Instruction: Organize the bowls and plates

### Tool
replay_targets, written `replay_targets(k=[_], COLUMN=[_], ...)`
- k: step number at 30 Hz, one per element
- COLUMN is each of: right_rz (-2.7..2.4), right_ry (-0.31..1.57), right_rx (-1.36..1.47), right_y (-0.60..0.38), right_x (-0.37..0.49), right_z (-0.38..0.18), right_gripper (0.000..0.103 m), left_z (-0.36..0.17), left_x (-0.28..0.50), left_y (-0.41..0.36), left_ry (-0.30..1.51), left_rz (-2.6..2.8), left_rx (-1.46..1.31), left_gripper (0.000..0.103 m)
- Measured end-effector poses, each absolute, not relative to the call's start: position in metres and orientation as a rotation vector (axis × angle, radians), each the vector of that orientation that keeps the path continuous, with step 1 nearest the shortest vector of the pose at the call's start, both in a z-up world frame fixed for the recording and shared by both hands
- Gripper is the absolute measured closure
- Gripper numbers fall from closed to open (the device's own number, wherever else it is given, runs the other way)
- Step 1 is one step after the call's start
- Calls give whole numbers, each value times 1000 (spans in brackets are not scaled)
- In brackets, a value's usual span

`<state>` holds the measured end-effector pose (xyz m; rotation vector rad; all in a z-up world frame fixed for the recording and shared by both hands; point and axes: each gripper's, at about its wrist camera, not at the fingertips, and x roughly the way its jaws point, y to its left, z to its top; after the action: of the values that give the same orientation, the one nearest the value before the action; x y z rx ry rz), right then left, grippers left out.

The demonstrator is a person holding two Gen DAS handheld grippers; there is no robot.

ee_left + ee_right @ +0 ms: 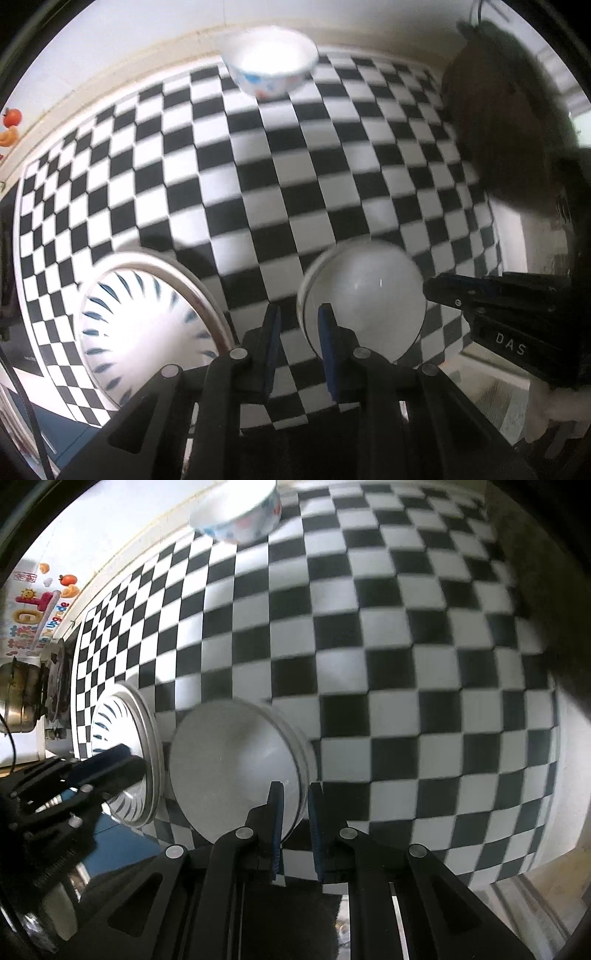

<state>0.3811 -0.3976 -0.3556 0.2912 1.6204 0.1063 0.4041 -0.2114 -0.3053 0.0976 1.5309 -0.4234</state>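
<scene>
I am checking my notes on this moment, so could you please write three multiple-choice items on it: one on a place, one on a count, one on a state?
1. Where is the patterned bowl?
A. At the checkered cloth's far edge
B. Inside the plain white bowl
C. On the floor

2. How many dishes are visible?
A. One
B. Three
C. Five

3. The right gripper is:
A. Far from every dish
B. Straddling the plain white bowl's rim
C. Holding a spoon

Answers: 1 A, it sits by the wall. 2 B, counting the blue-streaked dish. 3 B, rim between the fingers.

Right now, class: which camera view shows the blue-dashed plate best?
The left wrist view: the blue-dashed plate lies large, its face and rim open to view. The right wrist view shows it smaller, edge-on, partly behind the left gripper.
</scene>
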Motion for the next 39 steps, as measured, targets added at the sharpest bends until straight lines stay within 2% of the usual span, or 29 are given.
replay_targets(k=[3, 4, 5, 7, 8, 16, 24, 30, 33, 34, 35, 36, 39], right_rz=[115, 121, 124, 122, 118, 105, 85, 97, 105, 105, 108, 104, 99], right_ry=[1588, 1581, 1568, 1526, 1515, 1446, 1508, 1576, 1592, 1599, 1604, 1612, 1609], right_rx=[287, 288, 289, 291, 294, 363, 414, 447, 450, 445, 443, 438, 418], right_y=[-403, -405, -407, -412, -415, -430, -431, -425, -421, -420, -419, -418, -413], right_x=[399, 405, 414, 436, 444, 552, 654, 678, 682, 683, 683, 684, 683], right_z=[-335, -329, -323, -310, -307, -304, -366, -410, -425, -429, -432, -434, -433], right_gripper=[86, 82, 72, 59, 56, 56, 56, 56, 62, 73, 89, 90, 91], left_z=[-293, -290, -289, -288, -288, -314, -371, -401, -410, -411, -412, -412, -408], left_x=[427, 439, 450, 478, 490, 588, 652, 675, 679, 678, 677, 677, 673], left_y=[-205, -204, -203, -200, -199, -196, -204, -210, -213, -215, -216, -218, -224], left_ry=[1493, 1475, 1467, 1462, 1462, 1495, 1594, 1647, 1664, 1664, 1661, 1656, 1636], left_rz=[-406, -398, -389, -376, -368, -305, -257, -265, -289, -292, -296, -301, -303], left_rx=[43, 26, 15, -36, -58, -189, -243, -238, -254, -254, -254, -251, -204], left_gripper=[81, 78, 78, 78, 78, 78, 78, 78, 78, 80, 83, 87, 87])
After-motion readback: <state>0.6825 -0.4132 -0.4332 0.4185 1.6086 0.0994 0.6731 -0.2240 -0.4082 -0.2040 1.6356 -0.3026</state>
